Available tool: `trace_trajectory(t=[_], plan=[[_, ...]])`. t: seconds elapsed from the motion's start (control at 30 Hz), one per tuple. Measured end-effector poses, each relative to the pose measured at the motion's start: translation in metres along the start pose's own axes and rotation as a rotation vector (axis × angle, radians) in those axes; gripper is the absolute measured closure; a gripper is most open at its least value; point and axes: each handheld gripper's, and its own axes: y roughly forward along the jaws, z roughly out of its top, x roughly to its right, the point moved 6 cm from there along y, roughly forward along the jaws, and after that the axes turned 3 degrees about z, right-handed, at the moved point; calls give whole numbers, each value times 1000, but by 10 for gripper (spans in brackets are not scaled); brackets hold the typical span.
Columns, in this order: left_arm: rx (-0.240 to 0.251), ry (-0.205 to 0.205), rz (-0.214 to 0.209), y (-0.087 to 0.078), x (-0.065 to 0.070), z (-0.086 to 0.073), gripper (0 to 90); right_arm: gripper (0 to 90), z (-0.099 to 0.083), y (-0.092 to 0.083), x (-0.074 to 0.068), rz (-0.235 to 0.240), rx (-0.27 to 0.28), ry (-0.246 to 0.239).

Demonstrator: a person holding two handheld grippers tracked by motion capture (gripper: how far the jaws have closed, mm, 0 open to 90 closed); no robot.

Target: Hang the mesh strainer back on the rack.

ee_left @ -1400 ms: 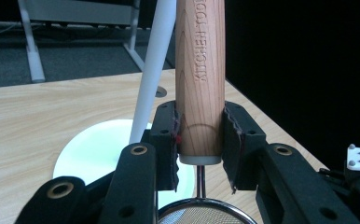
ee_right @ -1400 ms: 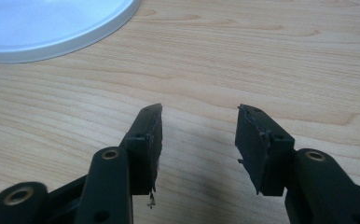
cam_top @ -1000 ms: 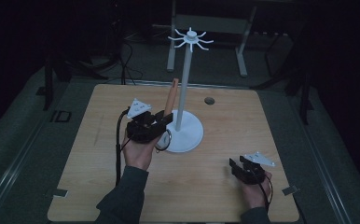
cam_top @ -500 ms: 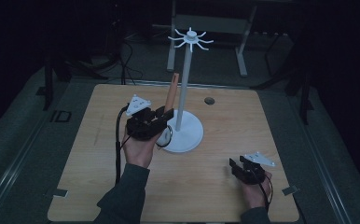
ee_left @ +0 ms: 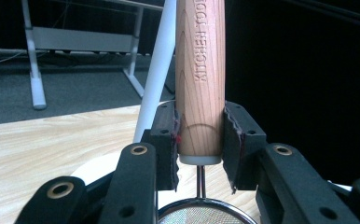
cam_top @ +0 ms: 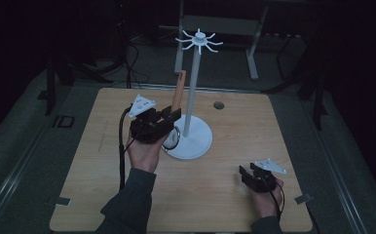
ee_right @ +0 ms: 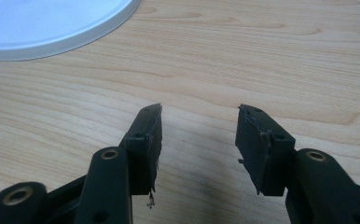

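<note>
Two grippers are held over a wooden table (cam_top: pixel 103 185) by a person whose forearms enter from the bottom of the high view. The left gripper (cam_top: pixel 172 117) is raised beside the white stand (cam_top: pixel 194 117), its hand (cam_top: pixel 144 148) palm-up beneath it, and its jaws are pinched on the wooden handle (ee_left: pixel 200 79) of a small strainer. That handle is held nearly upright, tilted slightly, just beside the stand's white pole (ee_left: pixel 155 74); the words "KITCHEN TOOL" are seen stamped along its pale grain. Below the jaws, a thin wire stem is seen leading to the strainer's mesh bowl (ee_left: pixel 206 217), over the stand's round base (cam_top: pixel 196 144). The right gripper (ee_right: pixel 199 116) is held low near the table's front right corner, well apart from the stand, with its jaws spread and nothing between them.
</note>
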Motion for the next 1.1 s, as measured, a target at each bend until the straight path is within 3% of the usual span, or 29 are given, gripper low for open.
trace_trajectory(t=[0.5,1.1], plan=[[28,6,7,1,0,11,683,502,0,0,0,1,-1,2],[74,-14,4,-2,1,24,683,499,0,0,-1,2,-1,1]])
